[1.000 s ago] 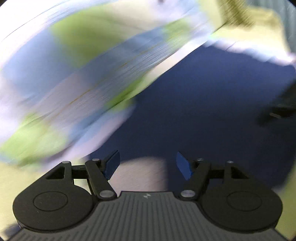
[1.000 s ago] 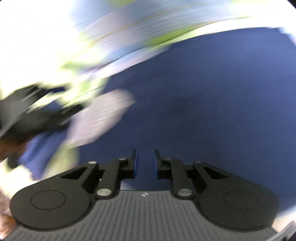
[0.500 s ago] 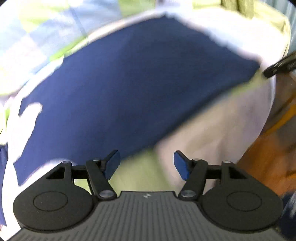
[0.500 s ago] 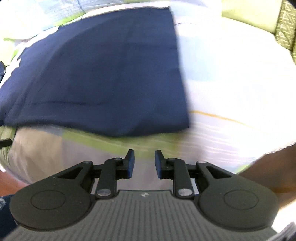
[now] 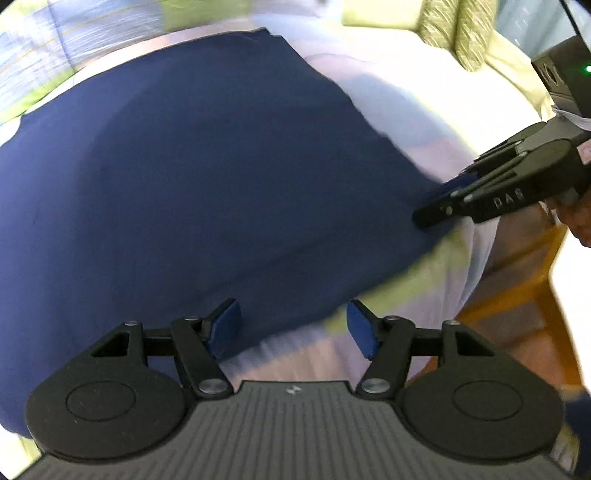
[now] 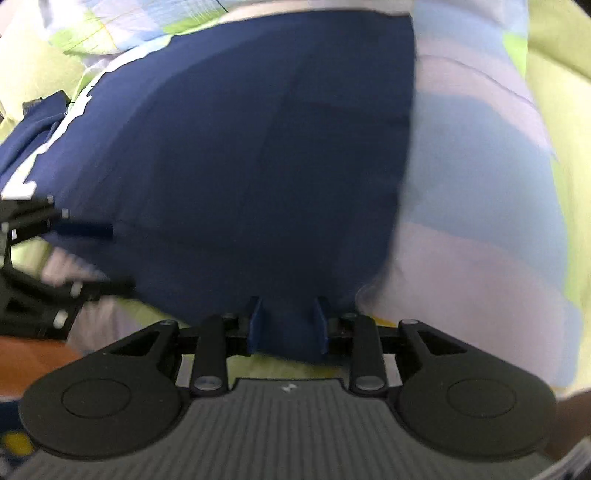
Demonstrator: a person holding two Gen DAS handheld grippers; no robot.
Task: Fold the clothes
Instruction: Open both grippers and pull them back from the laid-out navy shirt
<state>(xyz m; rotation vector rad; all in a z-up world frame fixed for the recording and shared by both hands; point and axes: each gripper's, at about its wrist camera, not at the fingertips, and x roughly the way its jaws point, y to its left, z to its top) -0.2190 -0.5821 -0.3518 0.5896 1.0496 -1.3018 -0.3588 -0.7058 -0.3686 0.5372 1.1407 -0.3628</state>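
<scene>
A navy blue garment (image 5: 207,177) lies spread flat on a bed with a pastel checked sheet (image 5: 399,110). It also fills the right wrist view (image 6: 258,155), with white lettering at its left edge. My left gripper (image 5: 293,325) is open at the garment's near hem, with the cloth edge between its fingers. My right gripper (image 6: 288,325) is part open, and the garment's near corner lies between its fingers. It also shows in the left wrist view (image 5: 443,206) at the garment's right corner.
The bed's edge drops to a wooden frame and floor (image 5: 517,295) on the right. Green patterned pillows (image 5: 458,33) sit at the far end. More blue cloth (image 6: 33,125) is bunched at the left of the right wrist view.
Both grippers have come down to the garment's near edge. The right gripper's fingers have spread wider, with the corner now between them. The left stays open.
</scene>
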